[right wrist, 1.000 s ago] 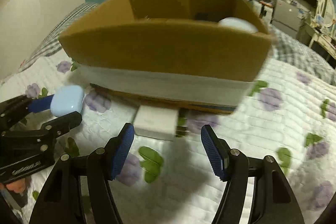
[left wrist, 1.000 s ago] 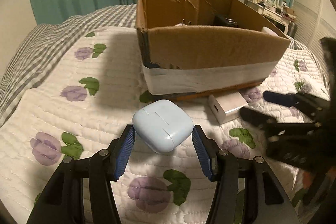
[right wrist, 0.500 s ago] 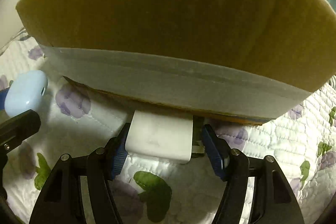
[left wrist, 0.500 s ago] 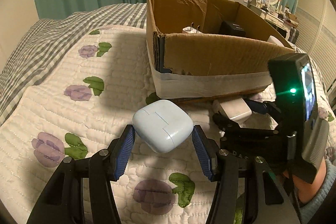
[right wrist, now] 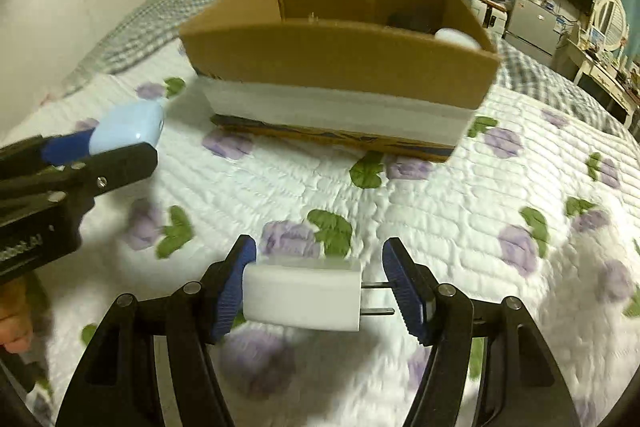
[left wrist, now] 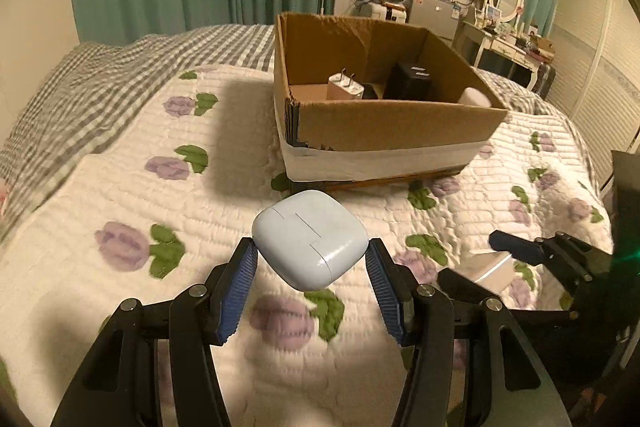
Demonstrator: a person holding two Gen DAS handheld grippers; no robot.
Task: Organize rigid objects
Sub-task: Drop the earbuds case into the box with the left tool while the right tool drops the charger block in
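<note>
1. Brown open cardboard box sits ahead of both our finger pairs.
2. Our left gripper pinches the pale-blue rounded plastic earbud case by its corners; it may twist out.
3. Our right gripper clamps the white rectangular plug charger, one finger against its prongs; it could slip.

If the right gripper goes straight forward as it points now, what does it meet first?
Probably the quilt in front of it, since the right gripper, shut on the white charger, seems tilted slightly downward. A flatter path would meet the near wall of the cardboard box. Depth is unclear.
</note>
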